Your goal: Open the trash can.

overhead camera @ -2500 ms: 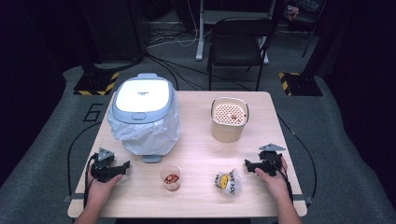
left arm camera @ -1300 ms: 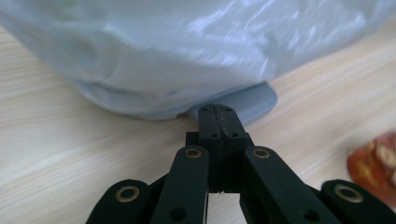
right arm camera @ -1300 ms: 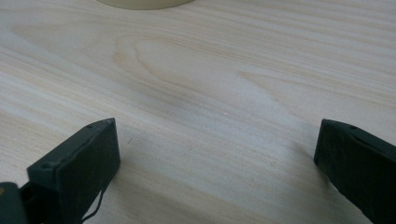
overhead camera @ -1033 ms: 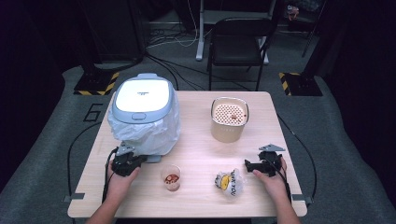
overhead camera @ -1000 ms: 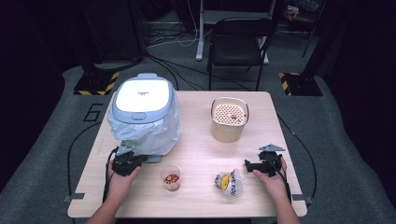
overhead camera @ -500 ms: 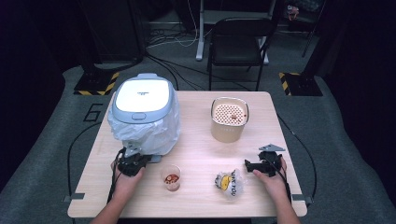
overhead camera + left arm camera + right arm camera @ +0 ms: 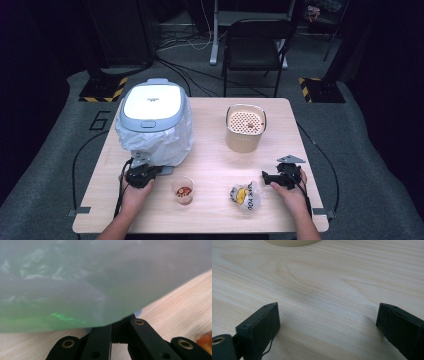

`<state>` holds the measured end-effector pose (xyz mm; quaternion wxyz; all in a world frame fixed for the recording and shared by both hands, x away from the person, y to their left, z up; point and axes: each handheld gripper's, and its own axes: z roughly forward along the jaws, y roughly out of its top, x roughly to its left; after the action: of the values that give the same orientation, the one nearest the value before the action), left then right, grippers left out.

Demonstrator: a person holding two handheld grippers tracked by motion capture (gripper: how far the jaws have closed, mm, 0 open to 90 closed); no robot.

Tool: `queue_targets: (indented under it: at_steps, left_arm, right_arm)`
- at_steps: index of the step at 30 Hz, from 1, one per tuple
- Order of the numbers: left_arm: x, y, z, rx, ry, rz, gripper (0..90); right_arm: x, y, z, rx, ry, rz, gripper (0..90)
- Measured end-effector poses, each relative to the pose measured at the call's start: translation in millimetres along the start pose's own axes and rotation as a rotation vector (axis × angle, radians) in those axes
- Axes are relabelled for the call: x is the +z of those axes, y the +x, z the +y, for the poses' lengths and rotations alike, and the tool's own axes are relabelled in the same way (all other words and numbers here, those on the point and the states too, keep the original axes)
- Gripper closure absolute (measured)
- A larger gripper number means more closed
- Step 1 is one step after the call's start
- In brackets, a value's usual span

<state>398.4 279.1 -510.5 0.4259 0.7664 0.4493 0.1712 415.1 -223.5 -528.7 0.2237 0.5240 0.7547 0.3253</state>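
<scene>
The left gripper [image 7: 150, 172] has moved up to the plastic bag [image 7: 170, 142] over the cooker [image 7: 152, 107] near the desk's [image 7: 210, 125] left edge; its jaws are closed on the bag. The right gripper [image 7: 267, 178] has wide, empty jaws, just closing a little. No writing is readable.

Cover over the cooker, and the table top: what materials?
Cover: looks like thin plastic film, milky and translucent, glossy; it wrinkles and drapes, and the left tongs are shut at its lower edge. Table: pale wood or a wood-look laminate, matte; grain lines show in the right gripper view, which one is unclear.
</scene>
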Motion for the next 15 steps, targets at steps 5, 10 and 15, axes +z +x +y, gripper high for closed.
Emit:
queue_targets:
  at_steps: [5,10,15]
  left_arm:
    - [1.2,0.7,-1.2,0.013,0.001,-0.009,90.0]
    - [4.6,-0.5,-2.2,-0.009,-0.010,-0.029,90.0]
    - [9.7,-5.4,-5.1,-0.031,-0.001,-0.007,90.0]
  right_arm:
    - [-0.1,0.7,0.0,-0.001,-0.009,0.001,6.6]
    - [-0.2,1.0,0.0,0.001,-0.008,0.001,6.8]
    - [-0.2,0.6,0.0,-0.007,-0.011,0.005,7.4]
